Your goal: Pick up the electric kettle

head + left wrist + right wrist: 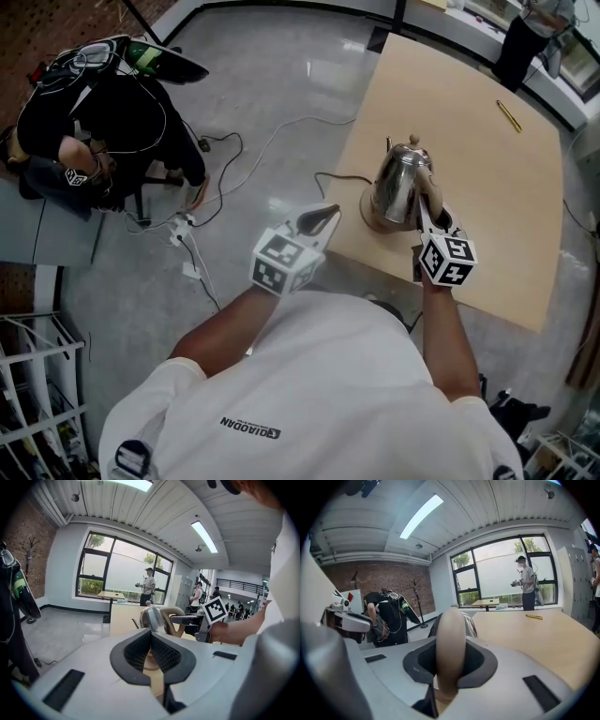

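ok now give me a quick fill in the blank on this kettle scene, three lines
1. The right gripper is clamped on the kettle's ____.
2. The left gripper, off the table's edge, has shut jaws that hold ____.
3. The pen lying on the table is ____ in colour.

Missing words: handle; nothing; yellow
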The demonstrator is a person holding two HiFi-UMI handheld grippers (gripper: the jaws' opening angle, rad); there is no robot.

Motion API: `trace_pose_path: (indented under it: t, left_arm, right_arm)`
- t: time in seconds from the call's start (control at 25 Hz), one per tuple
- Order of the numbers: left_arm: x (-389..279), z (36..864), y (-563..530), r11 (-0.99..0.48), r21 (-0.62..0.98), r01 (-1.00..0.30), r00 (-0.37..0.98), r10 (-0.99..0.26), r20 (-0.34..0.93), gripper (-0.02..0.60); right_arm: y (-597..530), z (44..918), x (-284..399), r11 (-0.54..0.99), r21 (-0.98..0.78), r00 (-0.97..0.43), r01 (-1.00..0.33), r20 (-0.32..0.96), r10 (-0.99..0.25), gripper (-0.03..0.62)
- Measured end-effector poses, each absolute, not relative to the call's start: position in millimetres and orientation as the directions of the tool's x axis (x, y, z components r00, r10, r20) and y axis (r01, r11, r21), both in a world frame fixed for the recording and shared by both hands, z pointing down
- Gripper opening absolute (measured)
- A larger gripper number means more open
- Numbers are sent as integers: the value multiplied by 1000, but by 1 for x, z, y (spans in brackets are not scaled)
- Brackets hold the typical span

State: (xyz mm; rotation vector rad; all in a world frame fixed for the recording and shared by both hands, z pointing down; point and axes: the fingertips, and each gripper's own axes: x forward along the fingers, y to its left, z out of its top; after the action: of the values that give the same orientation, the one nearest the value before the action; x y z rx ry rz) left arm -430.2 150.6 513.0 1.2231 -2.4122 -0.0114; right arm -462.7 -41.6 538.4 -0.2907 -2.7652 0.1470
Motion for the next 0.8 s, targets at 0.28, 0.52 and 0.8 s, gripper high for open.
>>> trace_pose_path:
  t: [0.28, 0.52, 0.8]
  left_arm:
    - [-407, 516, 139, 671, 207, -712, -577, -727, 371, -5]
    - [-377, 513, 126, 716, 231, -659, -626, -693, 358, -5]
    - [-352, 514, 131, 752, 247, -611, -646, -654, 393, -5]
  right_arm:
    - [-44, 519, -438, 942, -136, -876, 308, 345, 336, 78]
    - [-53, 493, -411, 907, -107, -844, 408, 336, 419, 71]
    - [-50, 479, -391, 879, -150, -824, 453, 305, 477, 70]
